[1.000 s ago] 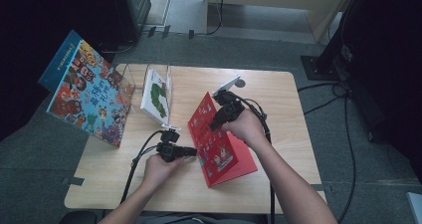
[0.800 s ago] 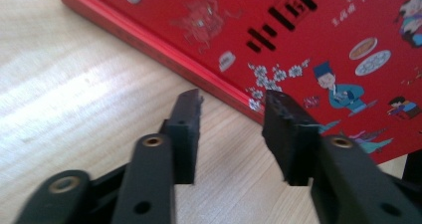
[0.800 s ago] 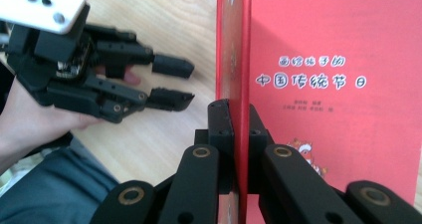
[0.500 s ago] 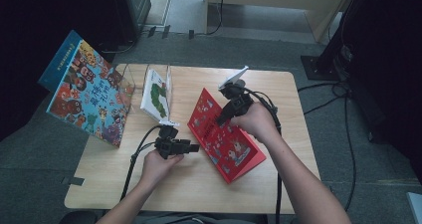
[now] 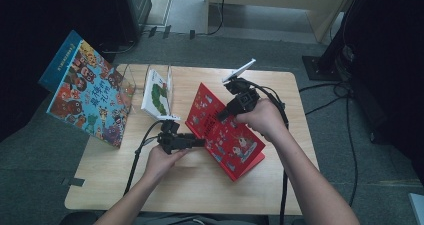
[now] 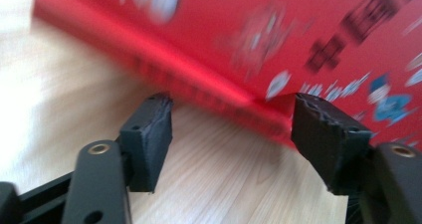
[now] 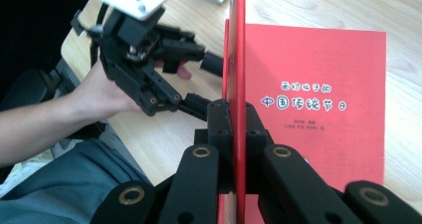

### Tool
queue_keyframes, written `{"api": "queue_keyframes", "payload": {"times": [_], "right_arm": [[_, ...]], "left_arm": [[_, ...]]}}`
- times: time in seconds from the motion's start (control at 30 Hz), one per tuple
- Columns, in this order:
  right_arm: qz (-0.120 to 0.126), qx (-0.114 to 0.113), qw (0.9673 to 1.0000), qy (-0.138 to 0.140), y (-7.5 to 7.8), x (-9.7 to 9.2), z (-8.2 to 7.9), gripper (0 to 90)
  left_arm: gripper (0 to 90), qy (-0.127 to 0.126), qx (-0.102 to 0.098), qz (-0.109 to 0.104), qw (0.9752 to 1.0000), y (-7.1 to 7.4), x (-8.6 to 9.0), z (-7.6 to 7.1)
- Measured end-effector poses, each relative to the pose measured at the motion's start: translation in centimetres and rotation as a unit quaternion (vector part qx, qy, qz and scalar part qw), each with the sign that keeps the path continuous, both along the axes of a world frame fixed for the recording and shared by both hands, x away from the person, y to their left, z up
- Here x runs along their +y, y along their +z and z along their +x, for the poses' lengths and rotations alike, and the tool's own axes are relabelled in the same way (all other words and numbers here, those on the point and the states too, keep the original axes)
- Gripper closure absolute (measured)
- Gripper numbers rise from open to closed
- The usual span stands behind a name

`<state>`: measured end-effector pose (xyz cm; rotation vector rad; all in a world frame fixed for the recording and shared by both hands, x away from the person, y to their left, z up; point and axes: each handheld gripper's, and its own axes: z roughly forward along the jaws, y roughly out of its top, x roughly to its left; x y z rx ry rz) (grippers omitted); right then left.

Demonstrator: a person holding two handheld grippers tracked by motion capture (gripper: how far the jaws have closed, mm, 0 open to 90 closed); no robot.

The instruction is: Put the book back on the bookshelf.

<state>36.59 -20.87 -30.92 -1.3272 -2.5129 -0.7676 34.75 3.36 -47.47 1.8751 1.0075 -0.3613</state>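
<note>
**Right tongs clamped on a red book's cover, left tongs open at its edge**

The right tongs [image 7: 237, 119] are closed on the thin red cover [image 7: 237, 50] of a red book [image 5: 225, 132], the cover being pinched edge-on between the two black pads in the right gripper view. The cover is held up at a slant in the high view, with its lower edge toward the front of the tabletop [image 5: 200, 185], and a red page printed with white characters is seen lying flat beyond it in the right gripper view. The left tongs [image 6: 231, 134] are open: their jaws have just been opening, and they are seen spread wide in the left gripper view, with the book's red edge just ahead of the pads and nothing pressed between them. In the high view the left tongs [image 5: 200, 143] are held low over the tabletop, pointed at the left edge of the book, while the right tongs [image 5: 222, 116] are placed at its upper part, near the middle of the tabletop.

A white book with a green picture [image 5: 156, 92] is stood upright in a clear holder at the back left of the tabletop. A large colourful book [image 5: 85, 97] is leaned at the left edge, overhanging the tabletop. Cables are trailed from both grippers across the wood.
</note>
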Motion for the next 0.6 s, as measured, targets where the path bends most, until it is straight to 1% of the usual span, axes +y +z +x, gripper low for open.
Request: {"api": "queue_keyframes", "payload": {"times": [0.03, 0.07, 0.1, 0.13, 0.2, 0.23, 0.27, 0.3, 0.33, 0.37, 0.4, 0.43, 0.47, 0.5, 0.53, 0.57, 0.6], "right_arm": [[0.004, -0.002, 1.0, 0.006, 0.0, 0.2, -0.2, 87.8], [0.01, -0.011, 0.9998, 0.016, 0.0, 0.4, -0.5, 87.5], [0.017, -0.022, 0.9994, 0.022, 0.1, 0.4, -0.8, 86.9], [0.025, -0.031, 0.9988, 0.03, 0.3, 0.4, -1.0, 86.5], [0.048, -0.058, 0.996, 0.048, 0.7, 0.1, -1.7, 86.7], [0.063, -0.076, 0.9935, 0.057, 0.9, -0.2, -2.1, 87.2], [0.082, -0.098, 0.9896, 0.067, 1.2, -0.8, -2.5, 88.4], [0.106, -0.11, 0.9856, 0.072, 1.3, -1.4, -2.8, 88.4], [0.125, -0.119, 0.9819, 0.078, 1.3, -1.9, -2.9, 88.6], [0.144, -0.125, 0.9784, 0.079, 1.1, -2.7, -3.0, 88.8], [0.17, -0.122, 0.9746, 0.078, 0.8, -3.5, -3.0, 88.8], [0.187, -0.129, 0.9692, 0.094, 0.3, -4.1, -3.1, 88.8], [0.198, -0.13, 0.9669, 0.095, -0.2, -4.6, -3.1, 88.6], [0.218, -0.134, 0.9612, 0.103, -0.7, -5.2, -3.2, 88.4], [0.229, -0.154, 0.9544, 0.113, -1.0, -5.5, -3.4, 85.7], [0.224, -0.171, 0.9535, 0.107, -1.2, -5.7, -3.4, 81.0], [0.209, -0.178, 0.9553, 0.11, -1.3, -5.8, -3.3, 75.4]], "left_arm": [[27.3, -0.007, 0.006, -0.005, 0.9999, 0.1, 0.0, 0.4], [24.8, -0.016, 0.01, -0.017, 0.9997, 0.2, 0.3, 0.8], [24.8, -0.017, 0.011, -0.029, 0.9994, 0.3, 0.6, 1.0], [24.9, -0.014, 0.012, -0.051, 0.9985, 0.5, 0.9, 1.2], [24.6, -0.026, 0.003, -0.078, 0.9966, 1.2, 1.7, 1.5], [25.0, -0.038, -0.01, -0.088, 0.9953, 1.9, 2.2, 1.6], [25.7, -0.041, -0.03, -0.09, 0.9946, 2.6, 2.5, 1.4], [26.6, -0.041, -0.048, -0.083, 0.9946, 3.5, 2.7, 1.2], [29.0, -0.043, -0.082, -0.064, 0.9936, 4.6, 3.0, 0.7], [34.6, -0.048, -0.112, -0.054, 0.9911, 5.6, 3.3, 0.3], [39.8, -0.059, -0.125, -0.056, 0.9889, 6.5, 3.6, 0.1], [47.4, -0.067, -0.125, -0.074, 0.9872, 7.0, 4.0, 0.1], [55.0, -0.085, -0.109, -0.114, 0.9839, 7.2, 4.6, 0.4], [63.0, -0.092, -0.115, -0.142, 0.9789, 7.6, 5.0, 0.4], [67.2, -0.107, -0.13, -0.144, 0.9751, 8.2, 5.1, 0.3], [71.7, -0.126, -0.155, -0.127, 0.9715, 9.1, 5.0, -0.1], [75.0, -0.137, -0.163, -0.115, 0.9702, 9.8, 4.9, -0.2]]}}
